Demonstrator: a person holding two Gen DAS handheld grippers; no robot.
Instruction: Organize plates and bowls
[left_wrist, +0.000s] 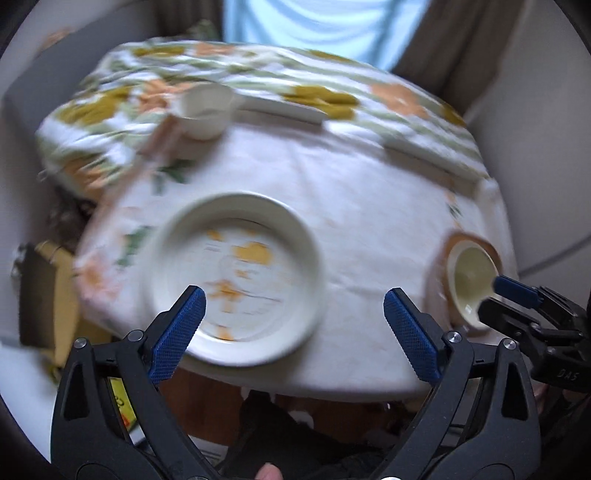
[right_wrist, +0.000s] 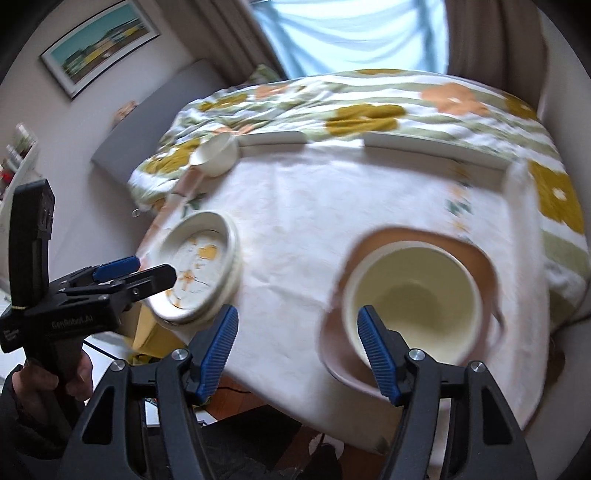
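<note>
A white plate with orange stains (left_wrist: 236, 273) lies near the table's front edge; it also shows in the right wrist view (right_wrist: 201, 264). My left gripper (left_wrist: 295, 310) is open above its near rim, holding nothing. A cream bowl (right_wrist: 413, 299) sits on a pinkish-brown plate (right_wrist: 476, 251) at the front right; the bowl also shows in the left wrist view (left_wrist: 471, 277). My right gripper (right_wrist: 297, 325) is open, its right finger over the bowl's near rim. A small white bowl (left_wrist: 205, 110) stands at the back left and shows in the right wrist view (right_wrist: 218, 153).
The table (right_wrist: 314, 206) has a white cloth over a flowered one. Flat white plates (right_wrist: 432, 147) lie along the back. A curtain and window are behind. Boxes and clutter sit on the floor at the left (left_wrist: 48, 295).
</note>
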